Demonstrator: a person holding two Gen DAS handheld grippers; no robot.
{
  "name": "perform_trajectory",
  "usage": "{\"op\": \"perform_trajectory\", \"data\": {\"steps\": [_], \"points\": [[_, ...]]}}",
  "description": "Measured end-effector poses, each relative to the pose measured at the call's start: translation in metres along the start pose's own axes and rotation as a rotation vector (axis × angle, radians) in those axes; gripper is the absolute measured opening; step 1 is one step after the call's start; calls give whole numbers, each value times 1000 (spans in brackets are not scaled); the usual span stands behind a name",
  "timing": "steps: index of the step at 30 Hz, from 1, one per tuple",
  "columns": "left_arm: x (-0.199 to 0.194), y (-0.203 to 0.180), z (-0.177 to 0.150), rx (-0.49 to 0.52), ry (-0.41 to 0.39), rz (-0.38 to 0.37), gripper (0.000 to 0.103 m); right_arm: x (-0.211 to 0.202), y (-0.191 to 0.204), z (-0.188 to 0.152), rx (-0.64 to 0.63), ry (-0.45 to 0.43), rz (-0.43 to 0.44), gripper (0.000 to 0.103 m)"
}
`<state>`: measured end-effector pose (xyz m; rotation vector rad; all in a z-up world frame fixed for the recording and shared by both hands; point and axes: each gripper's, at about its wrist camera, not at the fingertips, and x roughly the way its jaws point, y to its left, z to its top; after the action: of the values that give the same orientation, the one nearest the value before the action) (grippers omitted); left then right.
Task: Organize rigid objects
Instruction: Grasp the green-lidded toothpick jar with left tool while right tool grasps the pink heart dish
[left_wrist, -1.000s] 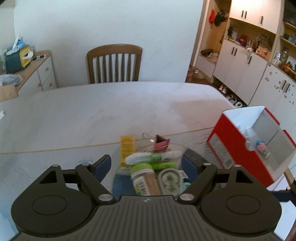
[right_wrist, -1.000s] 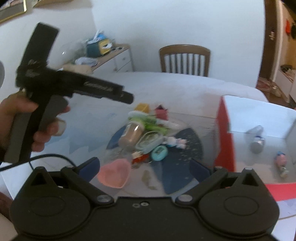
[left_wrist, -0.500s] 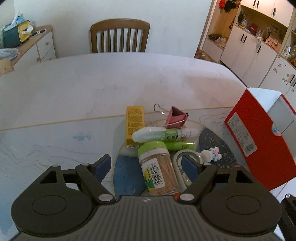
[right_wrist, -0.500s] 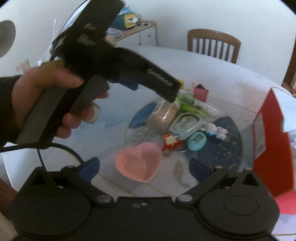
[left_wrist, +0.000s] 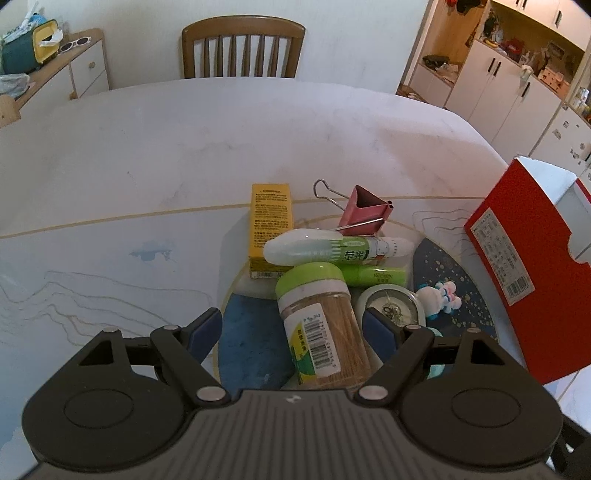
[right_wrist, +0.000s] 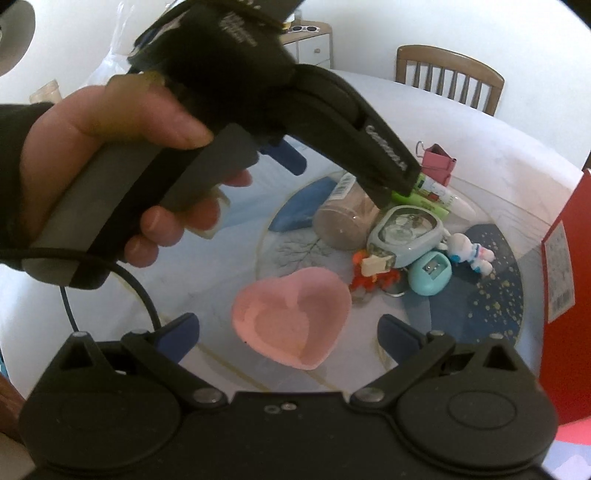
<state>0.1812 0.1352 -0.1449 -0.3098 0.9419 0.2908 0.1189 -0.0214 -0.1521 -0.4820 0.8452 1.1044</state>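
Jaws of both my left gripper (left_wrist: 291, 325) and right gripper (right_wrist: 288, 328) released, nothing grasped; clear green-capped toothpick jar (left_wrist: 321, 332), pink heart-shaped dish (right_wrist: 291, 317) and remaining clutter unsorted beside red cardboard box (left_wrist: 524, 273).

Left gripper (left_wrist: 291, 328) gapes, angled down (hand (right_wrist: 110, 177) clutching handle); right gripper (right_wrist: 288, 332) likewise.

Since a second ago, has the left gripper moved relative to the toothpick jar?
Yes. The left gripper has come down toward the pile: the toothpick jar now fills the gap between its open fingers.
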Motion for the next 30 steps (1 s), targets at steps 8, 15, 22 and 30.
{"op": "perform_trajectory", "data": {"steps": [8, 15, 22, 30], "points": [[9, 4, 2, -38, 14, -13, 83, 11, 2, -1, -30, 4, -10, 102], [9, 4, 1, -40, 6, -24, 73, 20, 4, -2, -44, 17, -26, 95], [7, -4, -1, -7, -2, -51, 53, 21, 3, -2, -46, 13, -31, 84], [6, -7, 1, -8, 7, -52, 48, 18, 4, -2, -50, 5, -44, 74]]}}
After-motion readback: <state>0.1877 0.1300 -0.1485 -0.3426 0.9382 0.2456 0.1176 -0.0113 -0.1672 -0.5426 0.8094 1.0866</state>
